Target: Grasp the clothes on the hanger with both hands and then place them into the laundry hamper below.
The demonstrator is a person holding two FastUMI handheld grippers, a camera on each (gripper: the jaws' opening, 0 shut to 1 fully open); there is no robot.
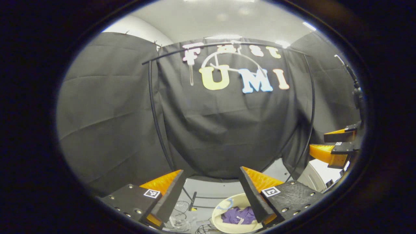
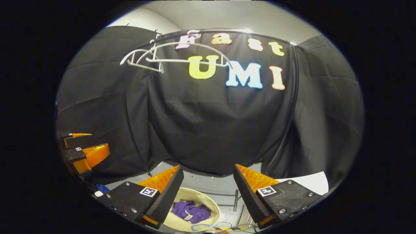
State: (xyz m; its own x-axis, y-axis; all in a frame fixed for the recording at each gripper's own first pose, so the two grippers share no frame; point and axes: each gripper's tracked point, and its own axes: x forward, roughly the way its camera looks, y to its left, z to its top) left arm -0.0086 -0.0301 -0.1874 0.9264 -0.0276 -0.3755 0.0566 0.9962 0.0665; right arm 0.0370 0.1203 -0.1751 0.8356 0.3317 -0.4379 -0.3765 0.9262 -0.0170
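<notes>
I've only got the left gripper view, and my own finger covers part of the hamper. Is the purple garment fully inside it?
Observer: Yes. In the right gripper view the purple garment lies bunched on the bottom of the hamper, with nothing draped over the rim that shows.
Operator: Anything on the floor near my left side?
Observer: A small blue thing lies on the floor below the left gripper, whose fingers stand apart and hold nothing.
</notes>
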